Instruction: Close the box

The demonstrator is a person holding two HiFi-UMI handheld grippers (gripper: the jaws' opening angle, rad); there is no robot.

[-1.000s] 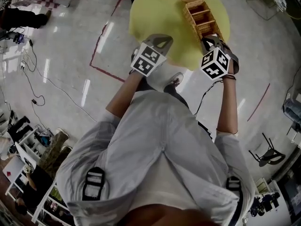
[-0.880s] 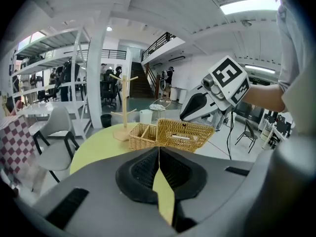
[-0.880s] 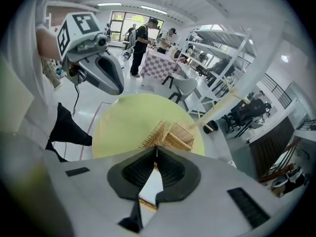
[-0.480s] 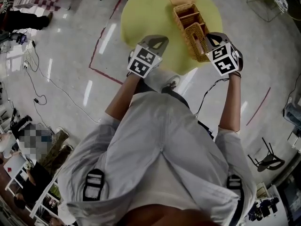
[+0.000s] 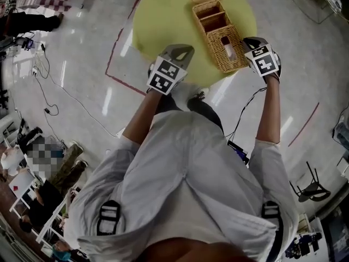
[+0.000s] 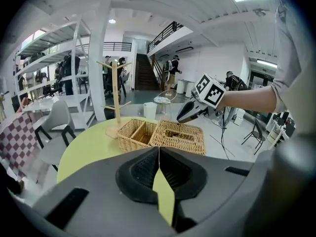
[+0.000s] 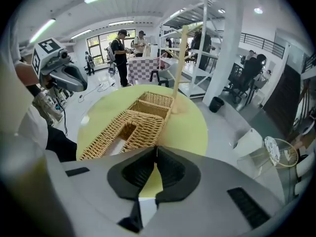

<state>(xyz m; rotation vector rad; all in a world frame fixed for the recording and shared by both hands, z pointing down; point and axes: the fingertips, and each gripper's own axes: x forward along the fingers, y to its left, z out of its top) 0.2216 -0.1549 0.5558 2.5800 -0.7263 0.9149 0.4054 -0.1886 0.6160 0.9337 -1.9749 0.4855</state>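
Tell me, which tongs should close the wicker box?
Right. The right tongs hover just beside the wicker box, while the left tongs hang farther off by the edge of the yellow table. Both are shut, empty.

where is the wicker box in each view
Head view: the wicker box lies top centre-right, running diagonally.
Left gripper view: it sits in the middle, just above the gripper body.
Right gripper view: it runs from lower left up to the centre.
Shared landmark: the round yellow table under it.
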